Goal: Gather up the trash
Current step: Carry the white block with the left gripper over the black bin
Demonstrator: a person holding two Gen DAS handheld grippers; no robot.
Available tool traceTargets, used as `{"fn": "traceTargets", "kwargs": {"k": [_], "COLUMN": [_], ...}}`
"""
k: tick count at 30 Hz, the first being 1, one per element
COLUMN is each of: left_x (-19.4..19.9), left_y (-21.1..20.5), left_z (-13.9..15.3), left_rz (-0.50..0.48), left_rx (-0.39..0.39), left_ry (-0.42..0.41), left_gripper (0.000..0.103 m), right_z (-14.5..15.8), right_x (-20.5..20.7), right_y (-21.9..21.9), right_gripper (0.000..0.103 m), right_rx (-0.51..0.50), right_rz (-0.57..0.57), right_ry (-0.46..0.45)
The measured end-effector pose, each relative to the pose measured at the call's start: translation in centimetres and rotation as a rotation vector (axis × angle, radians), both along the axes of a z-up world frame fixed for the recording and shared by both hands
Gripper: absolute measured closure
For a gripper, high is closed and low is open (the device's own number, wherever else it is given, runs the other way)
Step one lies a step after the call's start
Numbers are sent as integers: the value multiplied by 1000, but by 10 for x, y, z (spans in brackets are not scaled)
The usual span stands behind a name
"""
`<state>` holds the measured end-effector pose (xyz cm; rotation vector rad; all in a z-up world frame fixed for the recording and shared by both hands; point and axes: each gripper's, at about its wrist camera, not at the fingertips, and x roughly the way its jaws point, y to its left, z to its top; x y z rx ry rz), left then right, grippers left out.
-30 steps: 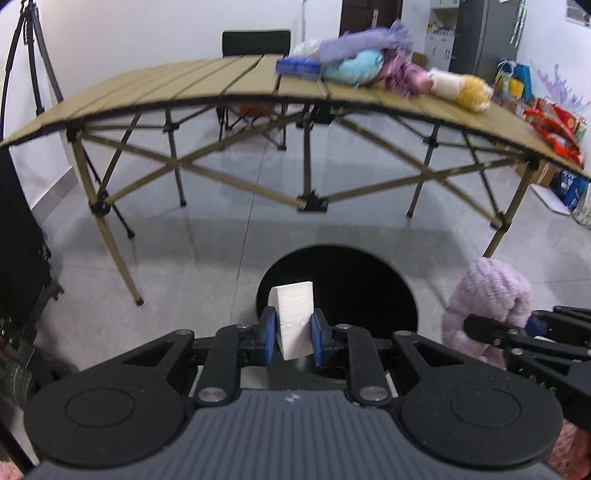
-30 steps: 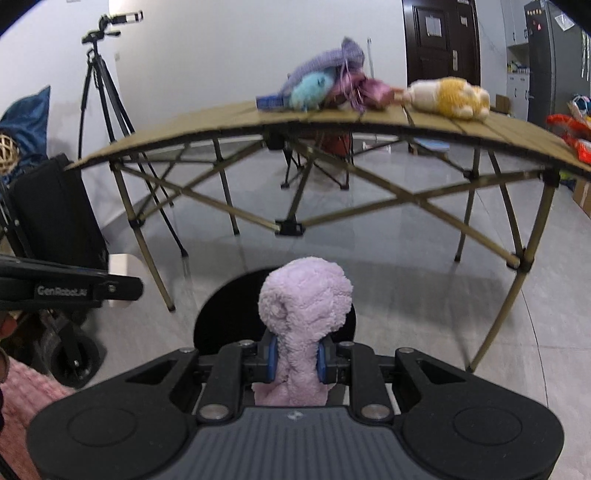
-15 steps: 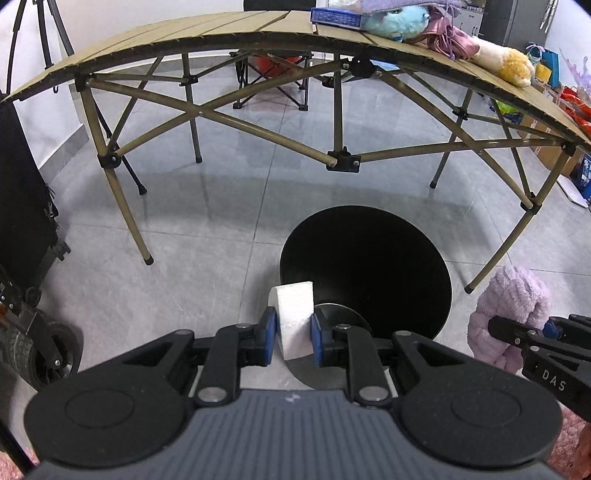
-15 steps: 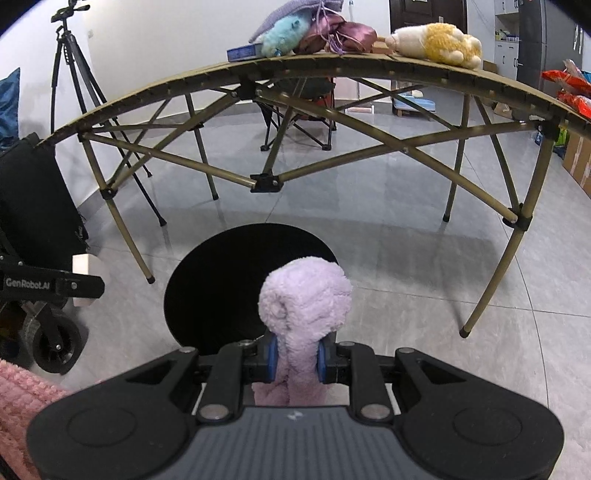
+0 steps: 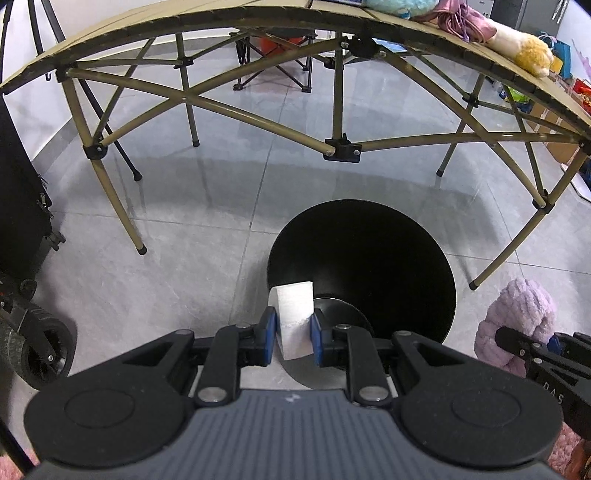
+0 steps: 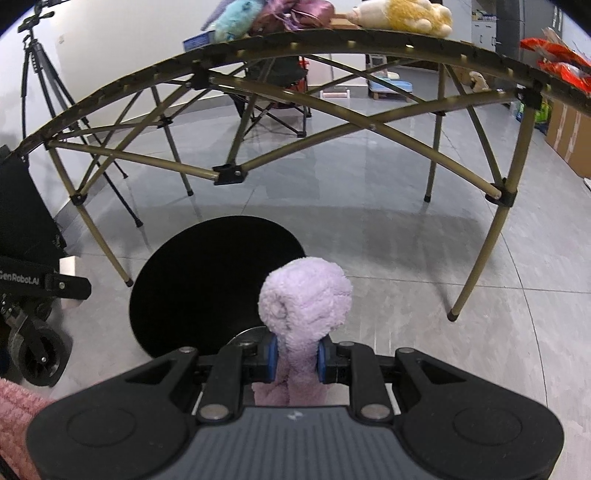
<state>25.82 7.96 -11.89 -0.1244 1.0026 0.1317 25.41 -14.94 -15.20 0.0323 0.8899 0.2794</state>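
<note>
Trash here is two pieces, each carried in its own tool: a white foam block [image 5: 294, 317] clamped in the left gripper [image 5: 293, 336], and a fluffy lilac bundle [image 6: 304, 306] clamped in the right gripper [image 6: 295, 360]. Both hang above the tiled floor, over the near edge of the round black bin [image 5: 388, 258] that stands in front of the folding table [image 5: 184, 37]. Over the last second the bin's mouth has grown from a small dark disc low in both wrist views to a wide opening filling the middle, and the table top has slid up toward the frame edge, so both hands have come down and tipped toward the bin. That reads as the approach to the drop being nearly finished; neither piece has been let go yet. The left tool's jaws are drawn in close, their blue pads [image 5: 267, 330] pressing the block's two flat sides, with the block standing upright above them and its top edge overlapping the bin's rim. The right tool's jaws are pulled in as far as they go, their pads sunk into the soft bundle, which bulges above them and trails below. In the left view the bundle shows at the far right, just outside the bin's rim, so the right hand probably needs to shift inward before releasing. Other soft toys [image 6: 402, 14] remain on the table.
</note>
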Motion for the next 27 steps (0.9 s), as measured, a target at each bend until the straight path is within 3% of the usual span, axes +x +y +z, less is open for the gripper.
{"fn": "traceTargets", "kwargs": {"k": [27], "left_x": [64], "left_y": [-66], "left_z": [-13], "left_rz": [-31], "left_rx": [-28], "left_ry": [75], "left_gripper": [83], "right_z": [-19], "right_x": [18], "right_y": [-39], "right_gripper": [84], "right_rx": [16], "right_rz": [-116], "right_ry": [25]}}
